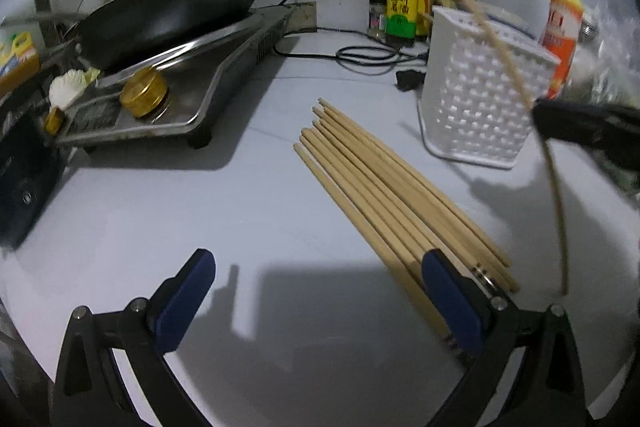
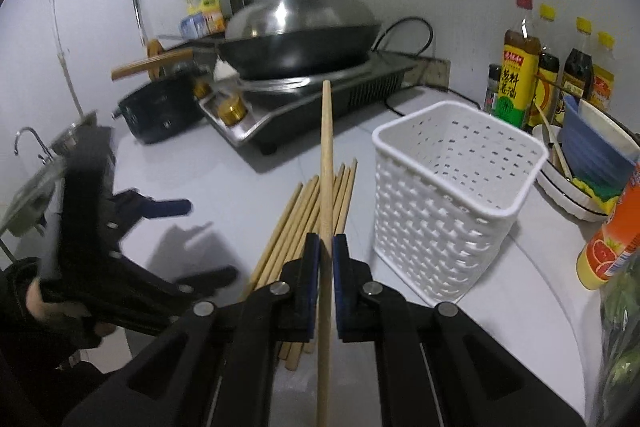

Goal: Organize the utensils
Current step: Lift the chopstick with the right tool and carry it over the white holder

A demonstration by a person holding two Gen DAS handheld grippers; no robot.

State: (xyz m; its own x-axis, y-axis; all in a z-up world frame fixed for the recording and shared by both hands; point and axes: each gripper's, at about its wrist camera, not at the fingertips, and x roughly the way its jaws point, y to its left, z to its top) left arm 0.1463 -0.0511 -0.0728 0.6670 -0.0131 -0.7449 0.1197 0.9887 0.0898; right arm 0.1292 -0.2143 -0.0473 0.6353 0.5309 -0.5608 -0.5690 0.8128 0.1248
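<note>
Several wooden chopsticks (image 1: 384, 183) lie in a bundle on the white counter; they also show in the right wrist view (image 2: 296, 215). A white perforated basket (image 1: 480, 99) stands upright to their right, empty inside in the right wrist view (image 2: 448, 195). My left gripper (image 1: 316, 299) is open, low over the counter, its right finger beside the bundle's near ends. My right gripper (image 2: 327, 255) is shut on one chopstick (image 2: 327, 163), held lifted above the bundle, left of the basket. In the left wrist view that held chopstick (image 1: 504, 55) crosses in front of the basket.
An induction cooker (image 2: 320, 99) with a lidded wok (image 2: 300, 31) stands at the back left. Sauce bottles (image 2: 516, 67) line the back wall. An orange bottle (image 2: 612, 239) and a dish with a blue item (image 2: 592, 163) sit right of the basket. A sink (image 2: 36, 163) is far left.
</note>
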